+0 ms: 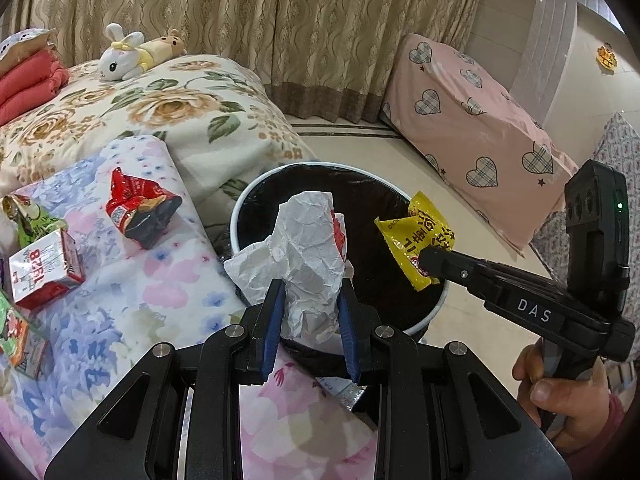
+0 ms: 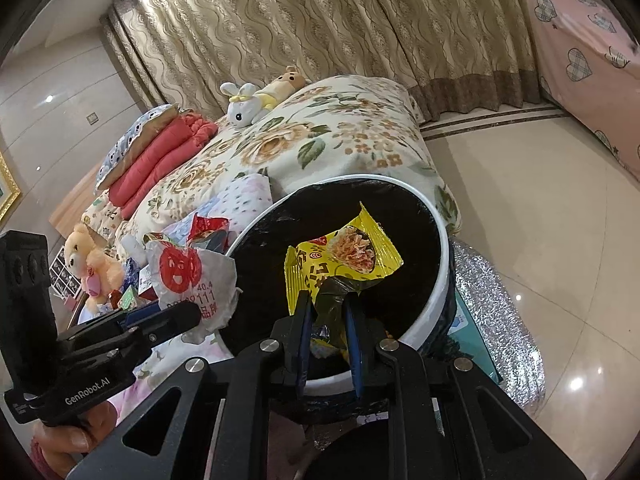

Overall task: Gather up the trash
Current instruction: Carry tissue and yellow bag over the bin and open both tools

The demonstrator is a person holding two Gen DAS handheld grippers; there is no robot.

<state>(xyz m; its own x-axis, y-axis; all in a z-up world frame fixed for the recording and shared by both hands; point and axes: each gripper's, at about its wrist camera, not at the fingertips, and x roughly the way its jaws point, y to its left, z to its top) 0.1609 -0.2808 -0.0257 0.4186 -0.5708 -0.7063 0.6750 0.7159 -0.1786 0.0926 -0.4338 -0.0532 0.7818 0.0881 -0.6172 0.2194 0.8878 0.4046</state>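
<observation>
White bunny plush [image 1: 120,57] on floral quilt [image 1: 168,108], folded red blanket [image 2: 160,152], patterned curtains [image 1: 280,20], pink heart-print cover [image 1: 480,132]

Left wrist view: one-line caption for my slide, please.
Left claw holds crumpled paper over the bin; right claw holds a yellow wrapper beside it.
</observation>
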